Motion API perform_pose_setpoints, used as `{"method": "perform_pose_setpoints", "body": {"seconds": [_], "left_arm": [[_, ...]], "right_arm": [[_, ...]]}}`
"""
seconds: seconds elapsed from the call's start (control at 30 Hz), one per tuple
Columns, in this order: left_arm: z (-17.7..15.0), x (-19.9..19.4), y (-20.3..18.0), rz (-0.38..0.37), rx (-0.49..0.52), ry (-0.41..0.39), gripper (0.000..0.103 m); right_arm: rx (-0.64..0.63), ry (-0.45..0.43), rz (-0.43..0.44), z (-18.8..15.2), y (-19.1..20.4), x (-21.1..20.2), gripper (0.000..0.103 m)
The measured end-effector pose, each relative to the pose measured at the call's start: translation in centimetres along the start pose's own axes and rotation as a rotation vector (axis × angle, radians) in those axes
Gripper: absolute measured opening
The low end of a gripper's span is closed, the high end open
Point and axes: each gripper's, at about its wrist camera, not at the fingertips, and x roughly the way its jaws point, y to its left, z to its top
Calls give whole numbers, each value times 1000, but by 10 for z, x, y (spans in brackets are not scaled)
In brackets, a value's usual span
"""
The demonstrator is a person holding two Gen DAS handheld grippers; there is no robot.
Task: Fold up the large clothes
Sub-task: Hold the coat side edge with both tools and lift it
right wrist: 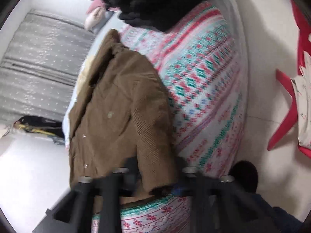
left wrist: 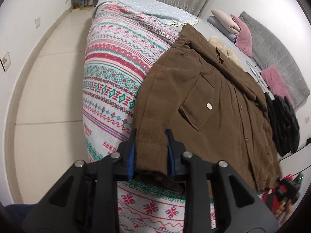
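A brown corduroy coat (left wrist: 204, 104) with a snap pocket and a cream fleece lining lies spread on a bed with a patterned blanket (left wrist: 116, 73). My left gripper (left wrist: 150, 134) has the coat's near hem corner between its blue-padded fingers (left wrist: 130, 151). The coat also shows in the right wrist view (right wrist: 120, 112), which is blurred. My right gripper (right wrist: 155, 167) has the other near hem corner draped between and over its fingers, which are mostly hidden by the cloth.
A black garment (left wrist: 283, 120) lies beside the coat; it also shows in the right wrist view (right wrist: 155, 2). Pink and grey pillows (left wrist: 241, 33) and a grey headboard (left wrist: 276, 54) are at the bed's far end. A red plastic stool (right wrist: 287, 104) stands on the tiled floor (left wrist: 48, 89).
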Motion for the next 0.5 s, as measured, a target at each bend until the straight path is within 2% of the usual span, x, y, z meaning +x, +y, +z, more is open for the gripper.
{"method": "perform_pose_setpoints", "body": {"seconds": [0.13,0.37,0.5], "left_arm": [[3,-9,-3,14,9,-39,22],[12,-36,-18,35,67,-121,20],[16,-54,-26,31,102,-162,19]], "right_arm": [[-18,-50,62,3,8,-14,12],[-47,-129,196,16,28,-44,10],[-113,-174,243,15,58,-64,10]]}}
